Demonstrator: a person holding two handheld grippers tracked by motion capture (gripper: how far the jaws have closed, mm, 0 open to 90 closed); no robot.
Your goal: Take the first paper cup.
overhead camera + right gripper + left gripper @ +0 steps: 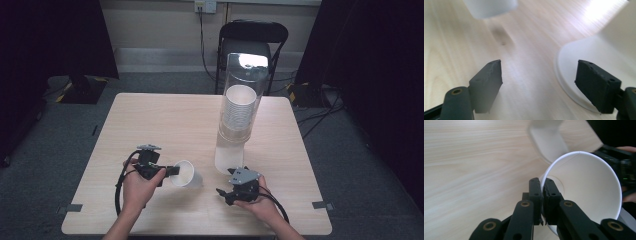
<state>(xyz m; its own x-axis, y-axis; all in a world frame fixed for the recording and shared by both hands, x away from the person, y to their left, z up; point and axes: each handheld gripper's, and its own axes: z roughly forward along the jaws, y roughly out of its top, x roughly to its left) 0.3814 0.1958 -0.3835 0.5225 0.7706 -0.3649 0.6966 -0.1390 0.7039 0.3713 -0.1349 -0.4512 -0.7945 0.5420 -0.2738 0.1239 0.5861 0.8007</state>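
A white paper cup (186, 174) lies tilted on its side over the front of the wooden table (160, 120), its mouth toward my left hand. My left gripper (171, 171) is shut on the cup's rim. In the left gripper view the two black jaws (543, 183) pinch the rim's wall, and the cup (589, 187) opens to the right. My right gripper (223, 195) stands open near the foot of the clear cup dispenser (240, 110). Nothing lies between its jaws (539, 72), and the dispenser's white base (579, 57) sits just to their right.
The dispenser tube holds a stack of paper cups (239, 107). A black folding chair (252, 37) stands behind the table's far edge. Cables (320, 112) run over the grey floor at the right. Bare tabletop spreads across the left and far side.
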